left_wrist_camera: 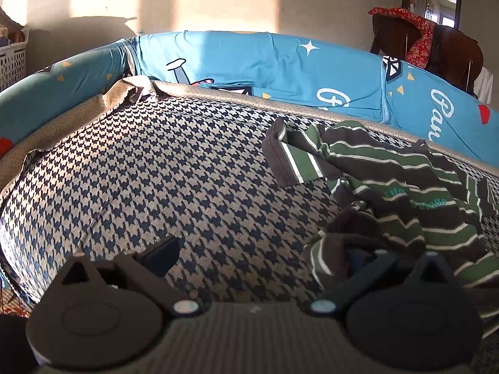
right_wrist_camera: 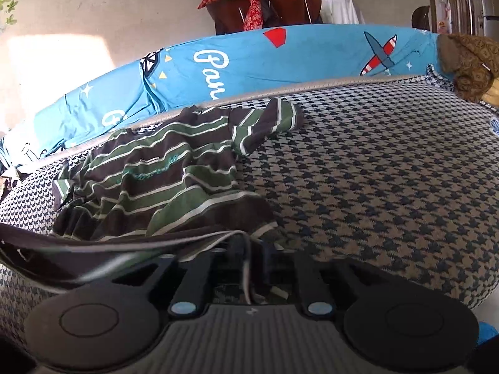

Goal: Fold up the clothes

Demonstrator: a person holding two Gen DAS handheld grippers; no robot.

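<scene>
A brown, green and white striped shirt (left_wrist_camera: 389, 171) lies crumpled on the houndstooth cover (left_wrist_camera: 156, 171), at the right of the left wrist view. My left gripper (left_wrist_camera: 271, 252) stands wide open low over the cover; its right finger (left_wrist_camera: 374, 265) touches the shirt's near fold and its left finger (left_wrist_camera: 159, 255) is over bare cover. In the right wrist view the shirt (right_wrist_camera: 162, 168) spreads to the left on the cover (right_wrist_camera: 374, 171). My right gripper (right_wrist_camera: 249, 249) is shut on the shirt's near hem, which stretches as a taut band off to the left.
A blue printed bolster (left_wrist_camera: 249, 59) (right_wrist_camera: 280, 59) runs along the far edge of the cover. Behind it stand brown chairs (left_wrist_camera: 452, 56) (right_wrist_camera: 290, 0) draped with red cloth. A white basket (left_wrist_camera: 12, 62) sits far left; a brown patterned cloth (right_wrist_camera: 471, 62) lies at the far right corner.
</scene>
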